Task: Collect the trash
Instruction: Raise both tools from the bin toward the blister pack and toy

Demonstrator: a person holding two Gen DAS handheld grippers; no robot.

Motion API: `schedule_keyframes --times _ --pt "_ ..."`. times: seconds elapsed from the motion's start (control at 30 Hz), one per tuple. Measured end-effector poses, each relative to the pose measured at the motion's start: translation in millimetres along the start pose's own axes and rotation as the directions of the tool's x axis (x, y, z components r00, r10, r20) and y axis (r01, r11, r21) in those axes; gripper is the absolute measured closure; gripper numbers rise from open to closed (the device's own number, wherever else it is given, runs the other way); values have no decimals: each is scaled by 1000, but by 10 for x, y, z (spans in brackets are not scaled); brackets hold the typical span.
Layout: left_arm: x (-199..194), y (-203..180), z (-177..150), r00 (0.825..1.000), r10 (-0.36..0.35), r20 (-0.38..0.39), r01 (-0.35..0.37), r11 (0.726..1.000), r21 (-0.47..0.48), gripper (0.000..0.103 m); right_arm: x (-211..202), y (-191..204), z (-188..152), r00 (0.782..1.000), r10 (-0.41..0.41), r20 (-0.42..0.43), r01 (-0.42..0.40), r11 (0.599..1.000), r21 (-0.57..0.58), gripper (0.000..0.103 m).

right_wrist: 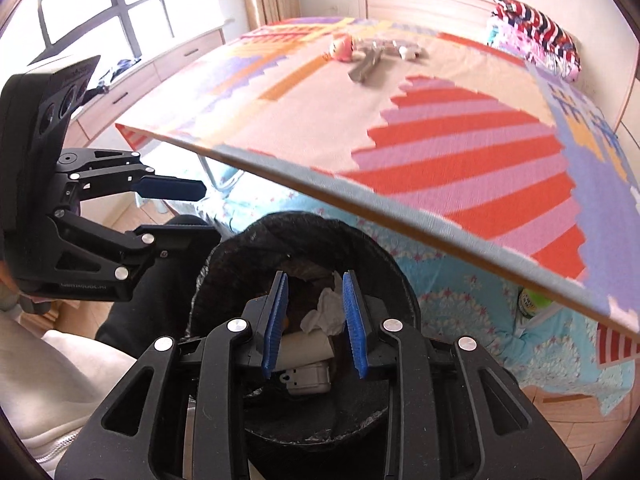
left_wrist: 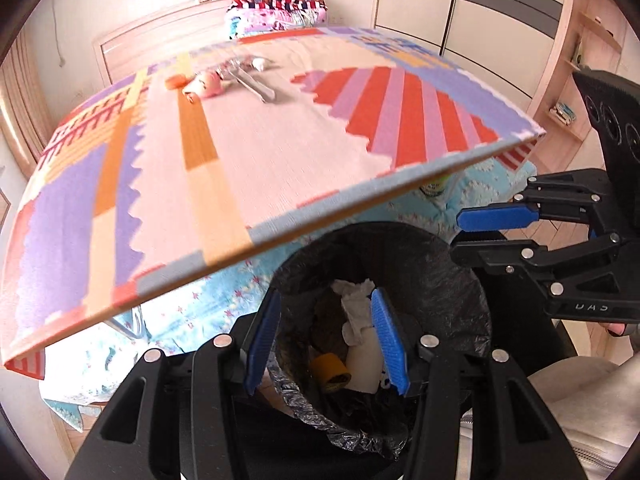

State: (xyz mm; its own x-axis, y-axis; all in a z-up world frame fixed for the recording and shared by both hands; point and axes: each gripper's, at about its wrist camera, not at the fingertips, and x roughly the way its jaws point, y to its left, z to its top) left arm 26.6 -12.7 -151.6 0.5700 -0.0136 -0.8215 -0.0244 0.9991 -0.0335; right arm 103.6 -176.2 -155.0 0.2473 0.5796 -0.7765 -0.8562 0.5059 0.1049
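Both grippers hang over the black-lined trash bin (left_wrist: 384, 320), which holds crumpled white tissue (left_wrist: 356, 304) and a yellow tape roll (left_wrist: 332, 372). The left gripper (left_wrist: 326, 344) and right gripper (right_wrist: 314, 320) are each spread, holding nothing. Remaining items lie far across the patterned mat (left_wrist: 248, 152): a pink round toy (left_wrist: 208, 84) and grey metal tongs (left_wrist: 256, 84), long axis running near-to-far in the right wrist view. Neither hand is clearly nearer.

A counter (left_wrist: 168, 184) covered in a patterned cloth of pink, purple, orange and red stripes stands over a bed with a turquoise floral spread (right_wrist: 452, 304). Near its far end lie a pink toy (left_wrist: 206, 85), metal tongs (left_wrist: 250, 80) and a small white scrap (left_wrist: 259, 64).
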Motion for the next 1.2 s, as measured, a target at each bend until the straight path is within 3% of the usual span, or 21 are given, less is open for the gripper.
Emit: schedule_keyframes --times 0.3,0.53,0.7,0.77,1.2 --pt "-383 118 327 993 25 117 -28 999 23 58 -271 34 294 996 26 88 -24 1000 -17 74" --pt "-437 382 596 988 30 152 -30 1000 -8 58 -257 -21 553 991 42 127 -41 999 -10 72" --pt "-400 549 789 985 44 167 -43 999 -13 58 -214 -92 739 988 41 148 -41 999 -3 72" --pt "-378 608 870 984 51 172 -50 999 -9 58 -198 -117 812 986 43 159 -43 999 0 66" --pt "-80 991 1387 982 38 186 -38 999 -4 58 127 -305 1226 984 35 174 -42 998 38 66"
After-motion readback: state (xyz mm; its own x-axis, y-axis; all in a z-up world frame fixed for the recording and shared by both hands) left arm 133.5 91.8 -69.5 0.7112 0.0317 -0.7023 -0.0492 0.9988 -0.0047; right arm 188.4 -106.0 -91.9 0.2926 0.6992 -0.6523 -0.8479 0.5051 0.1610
